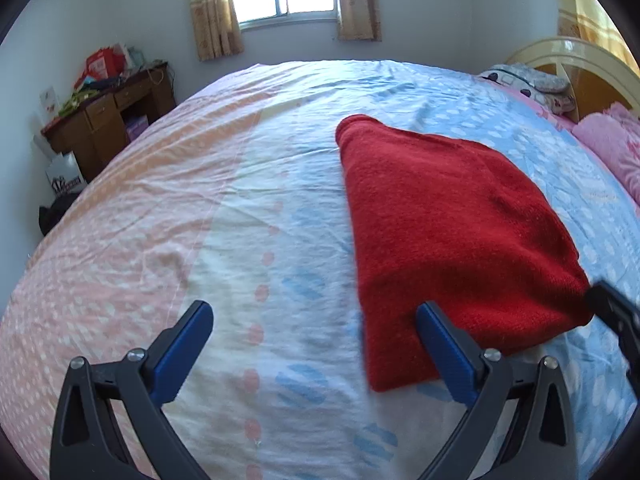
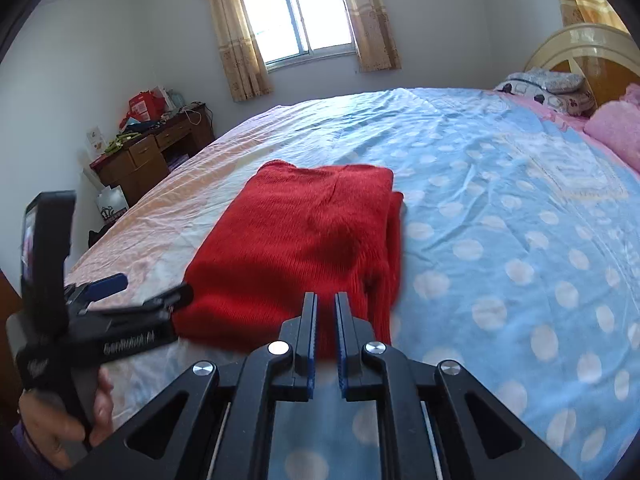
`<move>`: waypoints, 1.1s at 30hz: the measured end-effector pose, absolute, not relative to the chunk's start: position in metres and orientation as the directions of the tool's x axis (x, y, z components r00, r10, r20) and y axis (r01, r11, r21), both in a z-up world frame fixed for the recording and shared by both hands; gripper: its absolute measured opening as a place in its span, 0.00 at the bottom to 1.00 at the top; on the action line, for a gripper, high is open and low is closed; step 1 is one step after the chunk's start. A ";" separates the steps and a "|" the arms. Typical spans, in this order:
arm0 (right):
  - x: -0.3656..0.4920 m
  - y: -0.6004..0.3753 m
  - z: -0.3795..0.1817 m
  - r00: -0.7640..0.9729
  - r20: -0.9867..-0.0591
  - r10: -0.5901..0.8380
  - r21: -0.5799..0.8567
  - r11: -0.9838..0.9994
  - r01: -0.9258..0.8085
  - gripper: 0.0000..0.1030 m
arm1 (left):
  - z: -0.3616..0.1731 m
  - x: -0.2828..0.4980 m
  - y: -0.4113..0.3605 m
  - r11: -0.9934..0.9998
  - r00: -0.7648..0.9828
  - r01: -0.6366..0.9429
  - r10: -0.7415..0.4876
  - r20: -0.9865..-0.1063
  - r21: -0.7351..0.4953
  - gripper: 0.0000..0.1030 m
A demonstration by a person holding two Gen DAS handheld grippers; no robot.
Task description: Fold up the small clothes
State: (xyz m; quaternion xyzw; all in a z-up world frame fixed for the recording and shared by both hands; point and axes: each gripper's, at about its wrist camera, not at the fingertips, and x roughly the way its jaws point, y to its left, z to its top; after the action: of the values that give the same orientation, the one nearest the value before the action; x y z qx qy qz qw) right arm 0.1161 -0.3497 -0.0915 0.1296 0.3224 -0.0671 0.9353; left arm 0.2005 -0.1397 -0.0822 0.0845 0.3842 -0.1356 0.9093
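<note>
The bed (image 1: 248,184) fills nearly everything ahead of my fingers, its sheet pale pink on the left side, white in the middle and blue with white dots on the right. Past its far edge the wall holds a bright window (image 2: 298,16) with tan curtains either side, and a brown desk (image 1: 108,120) piled with bags stands off to the far left. The headboard (image 2: 580,48) and pink pillows (image 2: 616,128) sit at the far right.

The red sweater (image 2: 304,240) lies folded into a thick rectangle on the sheet, straight in front of my right fingers and ahead and to the right of my left ones. Its near edge is the closest part to both tools.

My left gripper (image 1: 314,322) has its blue pads spread wide; the right pad (image 1: 448,350) sits in front of the sweater's near left corner, but I cannot tell whether it touches the cloth. My right gripper (image 2: 326,310) has its fingers drawn close with a narrow gap between them, holding nothing, tips just at the sweater's near edge. My left hand (image 2: 60,420) grips the left tool's handle.
</note>
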 end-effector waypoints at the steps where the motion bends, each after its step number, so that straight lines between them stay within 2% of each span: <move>1: 0.113 -0.351 -0.093 0.780 -0.625 -0.036 0.210 0.955 0.212 0.08 | -0.082 0.201 -0.138 0.950 0.667 0.308 -0.181 -0.723 0.045 1.00; 9: 0.102 -0.371 -0.097 0.776 -0.631 -0.017 0.281 0.927 0.249 0.09 | -0.078 0.197 -0.133 0.952 0.682 0.299 -0.162 -0.714 0.070 1.00; 11: 0.102 -0.376 -0.094 0.781 -0.624 -0.020 0.289 0.923 0.254 0.21 | -0.077 0.198 -0.133 0.952 0.682 0.297 -0.160 -0.713 0.070 1.00; 13: 0.101 -0.380 -0.091 0.789 -0.614 -0.024 0.295 0.920 0.258 0.56 | -0.077 0.200 -0.133 0.952 0.680 0.298 -0.161 -0.715 0.069 1.00; 14: 0.100 -0.382 -0.090 0.795 -0.606 -0.031 0.297 0.918 0.262 0.61 | -0.077 0.201 -0.133 0.952 0.680 0.298 -0.159 -0.716 0.072 1.00; 22: 0.105 -0.404 -0.085 0.808 -0.588 -0.041 0.319 0.906 0.278 0.62 | -0.076 0.215 -0.139 0.948 0.682 0.309 -0.160 -0.714 0.083 1.00; 29: 0.128 -0.422 -0.077 0.807 -0.587 -0.062 0.295 0.912 0.285 0.62 | -0.061 0.247 -0.148 0.927 0.664 0.376 -0.276 -0.695 -0.009 1.00; 33: 0.147 -0.432 -0.075 0.807 -0.587 -0.057 0.302 0.910 0.284 0.63 | -0.056 0.273 -0.162 0.910 0.611 0.405 -0.341 -0.714 -0.088 1.00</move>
State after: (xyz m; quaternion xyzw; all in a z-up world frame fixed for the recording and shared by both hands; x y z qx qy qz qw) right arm 0.1471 -0.4319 -0.0754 0.1911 0.2965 -0.0915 0.9312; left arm 0.2734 -0.1617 -0.0561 0.0412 0.3889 -0.2081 0.8965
